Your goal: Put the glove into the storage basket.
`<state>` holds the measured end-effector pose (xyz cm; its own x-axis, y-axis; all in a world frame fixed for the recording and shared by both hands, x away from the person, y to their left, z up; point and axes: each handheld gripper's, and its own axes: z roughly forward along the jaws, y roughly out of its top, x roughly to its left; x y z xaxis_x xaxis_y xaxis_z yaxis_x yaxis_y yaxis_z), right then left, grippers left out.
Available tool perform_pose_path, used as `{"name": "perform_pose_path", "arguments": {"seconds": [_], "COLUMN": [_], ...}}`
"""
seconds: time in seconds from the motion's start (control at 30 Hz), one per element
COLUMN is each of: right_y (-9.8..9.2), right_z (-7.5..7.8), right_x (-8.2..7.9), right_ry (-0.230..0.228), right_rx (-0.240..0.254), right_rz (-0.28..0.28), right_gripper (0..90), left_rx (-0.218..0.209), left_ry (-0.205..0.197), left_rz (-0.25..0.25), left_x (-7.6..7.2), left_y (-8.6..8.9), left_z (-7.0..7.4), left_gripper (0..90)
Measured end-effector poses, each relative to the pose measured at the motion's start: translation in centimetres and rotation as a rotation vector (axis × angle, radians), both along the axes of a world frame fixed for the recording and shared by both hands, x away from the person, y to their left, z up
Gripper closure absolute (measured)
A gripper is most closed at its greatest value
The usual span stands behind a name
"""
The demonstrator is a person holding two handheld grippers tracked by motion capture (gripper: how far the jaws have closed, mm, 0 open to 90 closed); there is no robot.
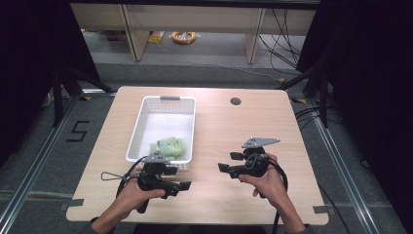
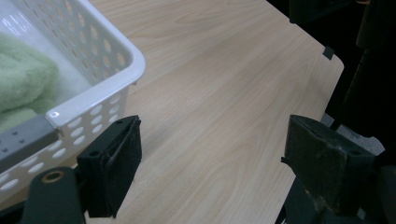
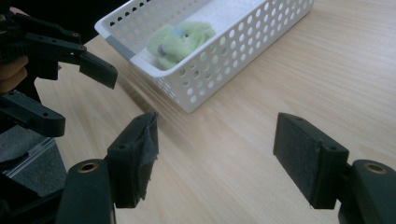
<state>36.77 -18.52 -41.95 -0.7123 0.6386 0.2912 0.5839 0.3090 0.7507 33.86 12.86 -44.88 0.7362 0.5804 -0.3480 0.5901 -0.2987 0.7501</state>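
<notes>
A white perforated basket point(image 1: 138, 127) stands on the left half of the wooden table point(image 1: 234, 131). A green fluffy soft thing point(image 1: 169, 146) lies in its near end. My left gripper point(image 1: 181, 178) is held just in front of the basket's near right corner, pointing right, open with nothing between its jaws. In the left gripper view the left gripper point(image 2: 210, 154) hovers over bare wood beside the basket point(image 2: 100, 93) and the green thing point(image 2: 23, 79). My right gripper point(image 1: 226, 162) points left toward it, open and empty. The right gripper view shows the right gripper point(image 3: 217, 149), the basket point(image 3: 205, 60), the green thing point(image 3: 180, 39) and the left gripper point(image 3: 77, 98).
A round cable hole point(image 1: 235, 101) sits near the table's far edge. Beyond the table are floor, desk legs point(image 1: 253, 41) and a yellow cable coil point(image 1: 184, 36). Dark curtains flank both sides.
</notes>
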Motion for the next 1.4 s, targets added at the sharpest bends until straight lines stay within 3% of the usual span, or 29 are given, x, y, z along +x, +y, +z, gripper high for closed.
{"name": "perform_pose_path", "arguments": {"seconds": [0.17, 0.2, 0.3, 0.37, 0.53, 0.57, 0.6, 0.7, 0.87, 1.0, 1.03, 1.07, 1.13, 1.2, 1.23, 1.3, 1.4], "right_y": [-0.2, -0.3, -0.5, -0.5, -0.6, -0.7, -0.8, -0.8, -0.8, -0.8, -0.8, -1.0, -0.9, -1.1, -1.1, -1.2, -1.3], "right_z": [-0.5, -0.7, -1.1, -1.2, -2.1, -2.2, -2.6, -3.0, -3.7, -4.2, -4.2, -4.5, -4.7, -5.0, -5.0, -5.2, -5.6], "right_x": [-0.4, -0.7, -0.9, -1.1, -1.7, -1.8, -1.8, -2.3, -2.8, -3.2, -3.5, -3.3, -3.7, -3.8, -4.0, -4.0, -4.5], "right_ry": [-0.016, 0.006, -0.02, 0.001, 0.005, 0.012, 0.001, 0.018, 0.02, 0.004, 0.025, -0.015, 0.012, -0.011, 0.012, -0.001, 0.018], "right_rx": [-0.003, 0.004, -0.017, -0.009, 0.003, -0.014, -0.01, -0.016, -0.01, -0.011, -0.01, -0.011, 0.005, -0.002, 0.006, 0.006, 0.006], "right_rz": [-0.015, -0.004, -0.006, -0.002, -0.002, -0.01, 0.017, 0.006, 0.019, 0.035, 0.018, 0.039, 0.033, 0.038, 0.035, 0.034, 0.024], "right_gripper": [31.6, 31.5, 31.1, 30.8, 30.2, 30.1, 30.0, 29.7, 29.0, 27.9, 27.5, 27.2, 26.2, 25.8, 25.3, 24.9, 24.2], "left_rx": [0.018, 0.027, 0.031, 0.037, 0.043, 0.044, 0.056, 0.053, 0.067, 0.089, 0.101, 0.103, 0.114, 0.114, 0.112, 0.122, 0.138], "left_ry": [-0.016, -0.023, -0.018, -0.023, -0.015, -0.009, -0.004, 0.006, 0.014, -0.008, -0.019, -0.024, -0.033, -0.032, -0.017, -0.034, -0.047], "left_rz": [0.006, 0.0, -0.007, -0.006, -0.014, -0.017, -0.012, -0.048, -0.057, -0.062, -0.057, -0.054, -0.062, -0.066, -0.057, -0.064, -0.064], "left_x": [-0.4, -0.6, -0.7, -0.8, -1.2, -1.3, -1.4, -1.6, -2.1, -2.5, -2.6, -2.8, -3.0, -3.0, -3.3, -3.3, -3.7], "left_y": [0.0, -0.1, -0.2, -0.2, -0.6, -0.6, -0.7, -0.8, -0.8, -0.6, -0.6, -0.5, -0.4, -0.4, -0.5, -0.4, -0.5], "left_z": [-0.3, -0.4, -0.6, -0.7, -1.6, -1.8, -2.0, -2.9, -3.6, -4.0, -4.0, -4.1, -4.3, -4.3, -4.5, -4.6, -4.9], "left_gripper": [18.7, 18.7, 18.7, 18.7, 18.4, 18.4, 18.0, 16.8, 16.2, 16.0, 15.9, 15.9, 15.9, 15.9, 15.9, 15.9, 15.9]}}
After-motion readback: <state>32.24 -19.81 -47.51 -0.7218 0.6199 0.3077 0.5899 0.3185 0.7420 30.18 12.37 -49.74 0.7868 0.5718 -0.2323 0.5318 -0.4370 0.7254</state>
